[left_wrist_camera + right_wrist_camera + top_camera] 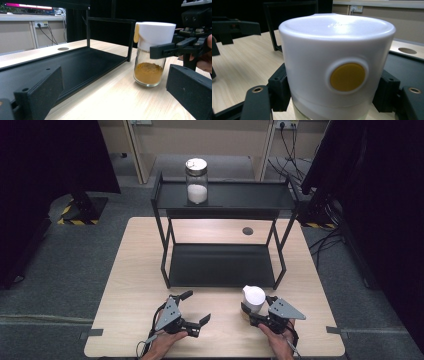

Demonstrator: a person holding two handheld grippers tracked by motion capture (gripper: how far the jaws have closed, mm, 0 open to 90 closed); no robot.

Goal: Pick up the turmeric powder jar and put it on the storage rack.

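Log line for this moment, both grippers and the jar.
right gripper: shut on spice jar | left gripper: open, holding nothing | spice jar: upright on table, before rack

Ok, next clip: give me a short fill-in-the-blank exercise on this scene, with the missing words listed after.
1. The right gripper is shut on the jar with the ____ cap.
2. The powder in that jar is ____ in colour.
3. The metal-lidded jar stands on the ____ shelf of the black rack.
4. The left gripper's fingers are ____.

Missing words: white; orange; top; open
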